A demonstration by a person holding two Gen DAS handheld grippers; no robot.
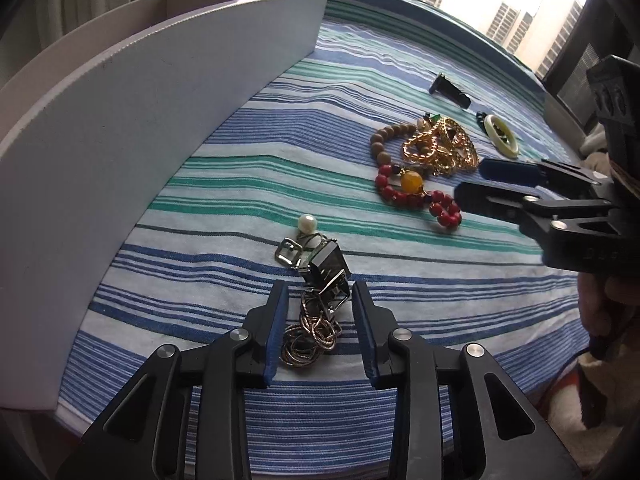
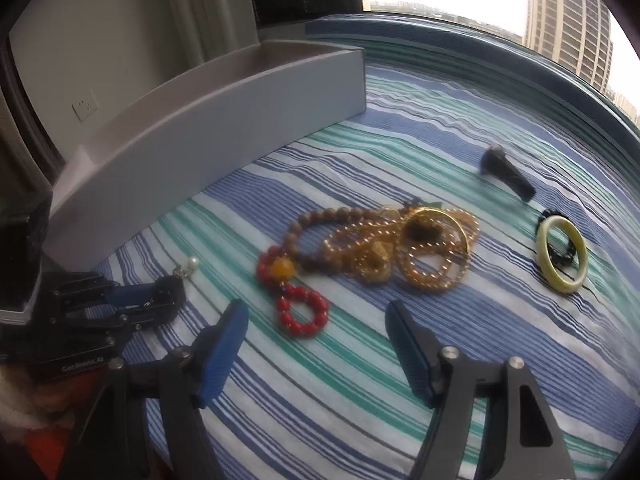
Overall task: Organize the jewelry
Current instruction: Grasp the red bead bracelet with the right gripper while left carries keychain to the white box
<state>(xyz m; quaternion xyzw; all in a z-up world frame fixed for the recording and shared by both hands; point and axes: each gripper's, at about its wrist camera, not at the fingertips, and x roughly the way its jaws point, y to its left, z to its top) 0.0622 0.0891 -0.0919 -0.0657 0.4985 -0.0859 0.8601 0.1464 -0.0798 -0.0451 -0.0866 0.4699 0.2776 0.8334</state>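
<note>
My left gripper [image 1: 318, 292] points down at the striped cloth [image 1: 240, 208] with its blue pads apart. A bronze chain [image 1: 312, 340] and a dark square watch [image 1: 326, 266] lie between them, untouched. A silver buckle [image 1: 288, 252] and a pearl [image 1: 307, 224] sit just beyond. My right gripper [image 2: 316, 312] stands open over the cloth, and the red bead bracelet [image 2: 304, 312] lies loose between and just past its fingertips. Behind it sits a tangle of gold chains [image 2: 420, 256] with a wooden bead bracelet [image 2: 320, 216].
A white open box [image 1: 160, 100] stands along the left of the cloth. A pale green bangle [image 2: 562, 256] and a black clip [image 2: 508, 174] lie at the far right. A window with tall buildings is behind the table's far edge.
</note>
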